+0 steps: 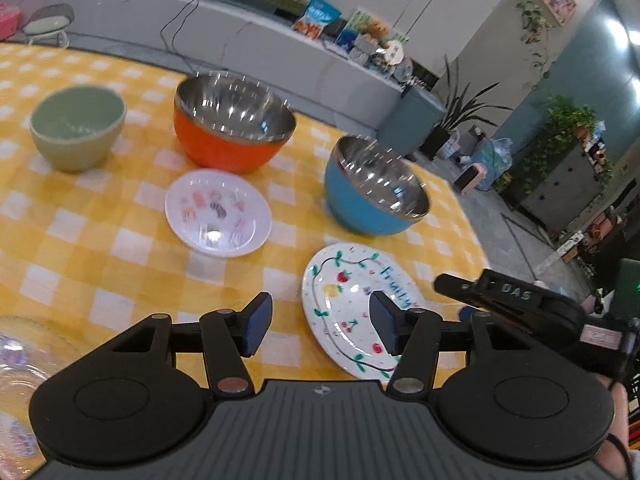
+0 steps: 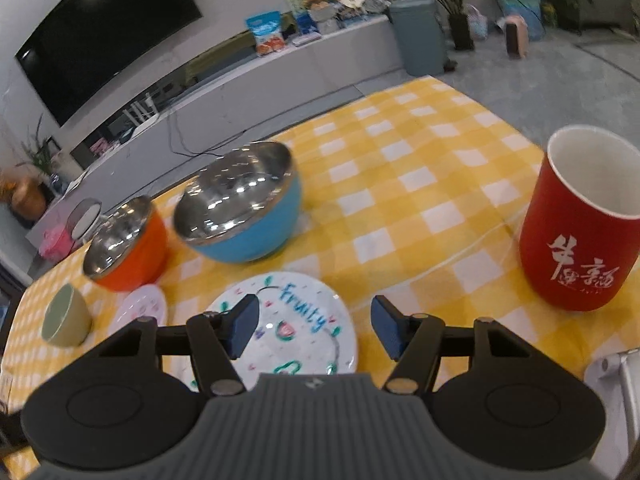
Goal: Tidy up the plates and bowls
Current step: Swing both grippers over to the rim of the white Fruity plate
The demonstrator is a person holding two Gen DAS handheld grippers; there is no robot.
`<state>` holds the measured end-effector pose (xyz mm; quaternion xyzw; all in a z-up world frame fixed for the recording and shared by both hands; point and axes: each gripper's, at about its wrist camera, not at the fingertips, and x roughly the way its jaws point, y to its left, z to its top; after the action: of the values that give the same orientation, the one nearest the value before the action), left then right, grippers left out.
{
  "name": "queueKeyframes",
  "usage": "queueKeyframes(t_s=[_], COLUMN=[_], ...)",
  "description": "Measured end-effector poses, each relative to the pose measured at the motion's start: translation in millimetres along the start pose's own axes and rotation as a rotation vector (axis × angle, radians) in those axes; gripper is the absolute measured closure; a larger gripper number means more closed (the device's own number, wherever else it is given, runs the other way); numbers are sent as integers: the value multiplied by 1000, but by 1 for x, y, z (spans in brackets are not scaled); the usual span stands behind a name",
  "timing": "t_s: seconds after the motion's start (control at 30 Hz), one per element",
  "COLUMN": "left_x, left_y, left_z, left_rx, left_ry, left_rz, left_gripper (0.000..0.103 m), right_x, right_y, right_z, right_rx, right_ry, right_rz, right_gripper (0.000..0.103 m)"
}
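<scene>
Both grippers empty, jaws spread: left gripper [image 1: 316,326] and right gripper [image 2: 314,330] hang over the "Fruity" plate [image 2: 296,320]. Likely first pickup, being nearest; bowls sit beyond.

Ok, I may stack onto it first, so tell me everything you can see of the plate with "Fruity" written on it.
The Fruity plate is a round, shallow white plate, glossy like glazed ceramic or melamine. It carries blue "Fruity" lettering, painted fruits, a dark vine line with green leaves and small coloured specks. It lies flat and empty on the yellow checked tablecloth, in front of the blue bowl and apart from it. Both the right claw and left claw are open and nearby; neither visibly grips it.
</scene>
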<state>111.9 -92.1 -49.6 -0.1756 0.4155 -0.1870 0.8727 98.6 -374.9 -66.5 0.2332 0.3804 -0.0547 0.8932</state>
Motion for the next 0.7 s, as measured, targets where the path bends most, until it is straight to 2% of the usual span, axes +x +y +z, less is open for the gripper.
queueKeyframes(t_s=[0.1,0.2,0.37,0.4,0.53,0.7], left_x=[13,25,39,41,47,51], left_y=[4,5,4,4,3,6], left_z=[-5,-9,-10,-10,-8,-8], left_rx=[-30,-51,-70,-74,-77,-94], left_ry=[17,35,48,50,48,49], left_rz=[8,12,2,-2,-12,-15], left_gripper=[38,38,41,41,42,50], right_x=[9,16,20,21,26,26], right_y=[-8,-15,-21,-21,-25,-28], right_z=[-2,-4,-3,-4,-6,-9], right_rx=[34,76,123,127,145,135], right_ry=[14,43,43,47,59,40], right_rz=[-35,-23,-11,-9,-6,-20], right_gripper=[40,40,43,47,52,68])
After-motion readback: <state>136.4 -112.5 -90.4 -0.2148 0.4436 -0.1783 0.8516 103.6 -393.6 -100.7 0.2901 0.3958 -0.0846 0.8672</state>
